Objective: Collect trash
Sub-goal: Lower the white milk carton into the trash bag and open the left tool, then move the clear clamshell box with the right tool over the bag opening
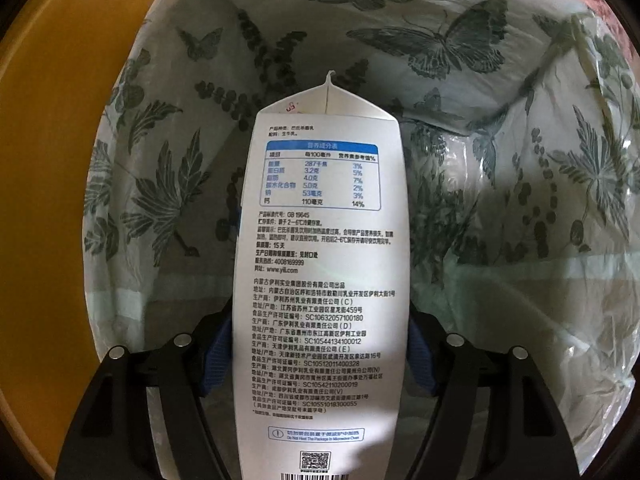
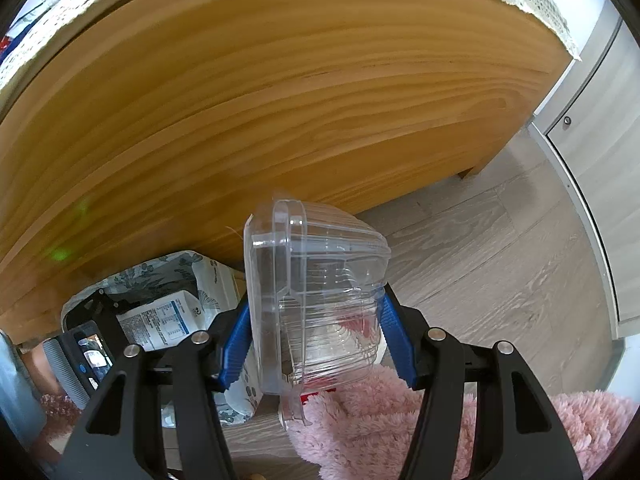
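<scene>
White card, printed with a nutrition table, fills my left view: the milk carton (image 1: 324, 264) stands clamped between the blue pads (image 1: 218, 354) of my left gripper (image 1: 320, 354), its gabled top pointing away from me and down into the bin liner (image 1: 460, 44) patterned with butterflies and leaves. The carton's long axis runs straight along my fingers, so the mouth of the bag lies directly ahead of the jaws and all around the carton; by my reading, a simple release would drop it in. My right gripper (image 2: 314, 344) is clenched on a clear plastic clamshell box (image 2: 316, 292), held off to the side above pink fluffy fabric (image 2: 372, 428) and grey wood-look floor (image 2: 500, 248), beside a pine table (image 2: 260, 100). From that view the lined bin (image 2: 132, 276) sits low on the left, well apart from the box, so the left hand is the nearer one. The bottom of the bag is hidden behind the carton, and I cannot tell what already lies there. The carton's base is cut off at the frame edge.
</scene>
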`<state>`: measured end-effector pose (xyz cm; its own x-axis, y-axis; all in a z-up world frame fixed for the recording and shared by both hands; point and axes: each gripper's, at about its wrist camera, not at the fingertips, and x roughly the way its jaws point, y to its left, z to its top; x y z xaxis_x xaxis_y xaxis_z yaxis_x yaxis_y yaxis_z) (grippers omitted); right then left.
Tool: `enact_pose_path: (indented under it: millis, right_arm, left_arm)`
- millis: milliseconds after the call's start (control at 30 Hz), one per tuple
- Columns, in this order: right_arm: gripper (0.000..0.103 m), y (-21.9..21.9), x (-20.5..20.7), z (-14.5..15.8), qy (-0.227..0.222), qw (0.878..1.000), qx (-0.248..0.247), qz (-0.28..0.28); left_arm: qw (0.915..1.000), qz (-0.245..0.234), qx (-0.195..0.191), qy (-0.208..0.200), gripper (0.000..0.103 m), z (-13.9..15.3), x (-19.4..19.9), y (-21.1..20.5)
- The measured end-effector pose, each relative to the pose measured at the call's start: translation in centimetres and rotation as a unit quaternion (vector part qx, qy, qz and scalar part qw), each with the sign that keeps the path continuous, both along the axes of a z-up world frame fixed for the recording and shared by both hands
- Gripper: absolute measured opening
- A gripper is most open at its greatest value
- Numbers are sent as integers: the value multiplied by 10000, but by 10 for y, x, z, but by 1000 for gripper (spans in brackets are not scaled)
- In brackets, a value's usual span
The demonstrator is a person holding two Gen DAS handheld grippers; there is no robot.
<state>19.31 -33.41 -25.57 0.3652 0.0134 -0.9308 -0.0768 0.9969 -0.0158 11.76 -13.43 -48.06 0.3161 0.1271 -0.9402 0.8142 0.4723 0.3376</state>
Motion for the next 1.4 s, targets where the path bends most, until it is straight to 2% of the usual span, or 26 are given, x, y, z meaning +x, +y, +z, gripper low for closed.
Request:
enact_pose_path:
  millis: [100,267,500,767,867,1033,1133,1267,1400]
  right_arm:
    - [58,1,-1,1,-23,10000,-17,1]
    - [58,5,-3,-2,-10,10000,-58,15]
    - [58,7,-5,-1,-34,9999,-86,51]
    - [58,10,-14,5,-167,9997,-16,176]
    - [58,10,-17,9,-236,9994,13,245]
    - [58,11,-23,13,-295,9989,70,348]
    - [58,13,-26,17,-372,9983,86,435]
    - [58,17,-34,26,-561,9969,88,540]
    - [58,21,-42,34,-717,9952,170,640]
  left_arm:
    - [9999,131,-75,17,71,-3,8,-2]
    - [9988,393,-275,-95,77,18,14,4]
    - [9960,554,-482,-510,88,59,9,8]
    - [9888,958,-871,-744,95,108,-1,12]
    - [9838,1188,-1063,-822,95,128,-6,24]
    - [9763,1494,-1285,-900,95,129,-19,14]
    - [9698,1759,-1436,-891,95,151,-24,29]
    - [9521,2367,-1808,-686,95,169,-26,46]
    - [9378,2730,-1994,-796,95,186,-31,56]
